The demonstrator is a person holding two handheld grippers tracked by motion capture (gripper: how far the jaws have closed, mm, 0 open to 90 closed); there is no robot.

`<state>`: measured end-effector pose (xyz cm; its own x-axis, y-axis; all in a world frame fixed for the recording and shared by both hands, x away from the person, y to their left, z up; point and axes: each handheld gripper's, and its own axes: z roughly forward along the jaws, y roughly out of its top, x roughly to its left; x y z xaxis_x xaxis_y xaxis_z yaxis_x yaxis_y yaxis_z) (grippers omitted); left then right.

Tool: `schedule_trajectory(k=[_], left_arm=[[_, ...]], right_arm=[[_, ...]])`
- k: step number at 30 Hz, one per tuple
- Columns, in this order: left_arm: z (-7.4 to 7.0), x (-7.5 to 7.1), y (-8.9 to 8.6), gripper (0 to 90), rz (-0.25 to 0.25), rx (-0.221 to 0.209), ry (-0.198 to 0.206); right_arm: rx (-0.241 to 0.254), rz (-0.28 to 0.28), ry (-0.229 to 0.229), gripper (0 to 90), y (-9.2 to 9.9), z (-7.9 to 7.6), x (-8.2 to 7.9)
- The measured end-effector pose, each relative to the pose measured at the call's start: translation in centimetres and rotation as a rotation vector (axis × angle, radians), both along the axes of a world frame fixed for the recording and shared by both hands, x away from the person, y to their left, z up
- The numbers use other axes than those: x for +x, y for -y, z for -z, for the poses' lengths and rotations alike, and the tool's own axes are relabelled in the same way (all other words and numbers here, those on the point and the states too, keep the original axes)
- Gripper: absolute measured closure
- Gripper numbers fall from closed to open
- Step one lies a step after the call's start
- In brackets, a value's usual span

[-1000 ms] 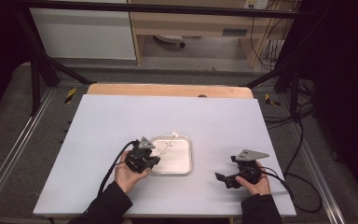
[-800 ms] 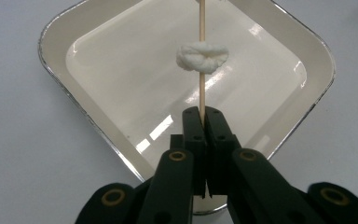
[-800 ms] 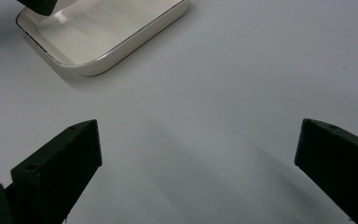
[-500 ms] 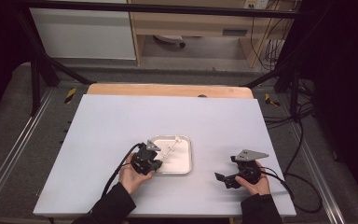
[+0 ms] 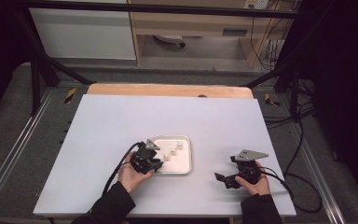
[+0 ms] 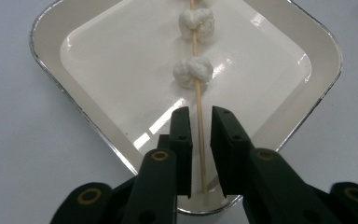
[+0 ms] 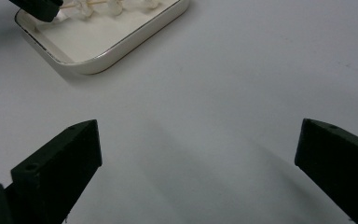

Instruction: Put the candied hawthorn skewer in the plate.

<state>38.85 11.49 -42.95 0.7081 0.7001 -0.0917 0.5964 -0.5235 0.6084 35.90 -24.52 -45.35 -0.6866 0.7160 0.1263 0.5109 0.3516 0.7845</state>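
Skewer [image 6: 198, 100], a thin wooden stick with small white pieces on it, lies inside the shallow white tray [image 5: 184, 164] on the white counter [image 5: 107, 126]. The left gripper [image 6: 200, 126] is over the near edge of the tray with its fingers narrow on both sides of the stick, not yet touching it. The right gripper [image 5: 227, 180] rests well apart on the counter, right of the tray, its fingers spread wide and holding nothing.

Bright overhead light is falling on the white table [image 5: 121, 130], while the surroundings are staying dark. Glare is shining on the tray [image 6: 98, 60]. The close jaws are looking slightly blurred.
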Motion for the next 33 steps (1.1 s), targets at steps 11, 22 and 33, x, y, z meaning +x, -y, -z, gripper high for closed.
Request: schedule_trajectory(k=[11, 22, 33], left_arm=[[-1.1, -0.4, -1.7, 48.4, 0.046, -0.012, 0.063], [-2.2, -1.2, -5.3, 22.3, 0.012, -0.058, 0.100], [-1.1, -2.8, -9.9, 10.2, -0.035, -0.088, 0.138]], right_arm=[[0.004, 0.007, -0.006, 0.6, 0.1, -0.1, 0.0], [0.006, 0.009, 0.002, 0.6, 0.2, -0.2, 0.0], [0.006, 0.012, -0.001, 0.6, 0.3, -0.3, 0.0]])
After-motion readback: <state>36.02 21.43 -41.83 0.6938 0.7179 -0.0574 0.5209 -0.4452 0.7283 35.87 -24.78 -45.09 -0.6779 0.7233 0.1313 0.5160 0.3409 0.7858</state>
